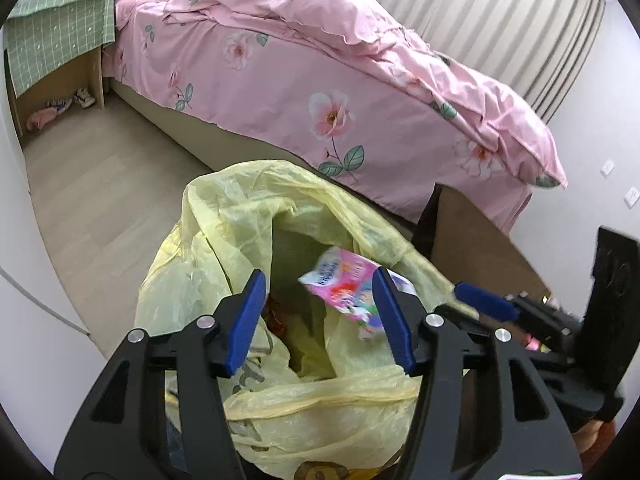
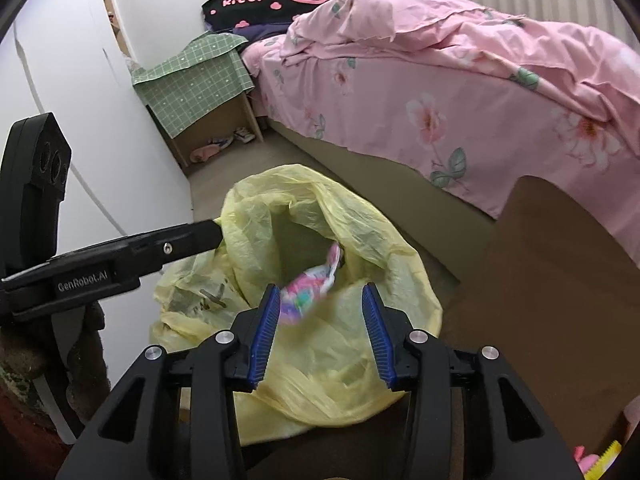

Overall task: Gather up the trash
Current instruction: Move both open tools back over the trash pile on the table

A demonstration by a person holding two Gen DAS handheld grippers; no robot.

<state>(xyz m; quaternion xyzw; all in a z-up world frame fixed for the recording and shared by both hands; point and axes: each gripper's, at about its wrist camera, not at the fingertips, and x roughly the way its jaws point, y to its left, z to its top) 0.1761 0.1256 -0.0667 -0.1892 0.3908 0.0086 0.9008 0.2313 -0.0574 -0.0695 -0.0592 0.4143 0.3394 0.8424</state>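
A crumpled pink printed wrapper hangs blurred over the mouth of a thin yellow plastic trash bag on the floor beside a pink floral bed. The right gripper has its blue fingers parted, gripping nothing. The left gripper is likewise open and empty above the bag.

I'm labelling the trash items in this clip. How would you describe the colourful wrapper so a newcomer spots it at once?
Start at the pink floral bed; on the floor in front of it stands a pale yellow plastic bag with its mouth open. Over that mouth, just ahead of the open right gripper, is the wrapper. It is the only bright pink, cartoon-printed packet there, vivid against the plain yellow film.
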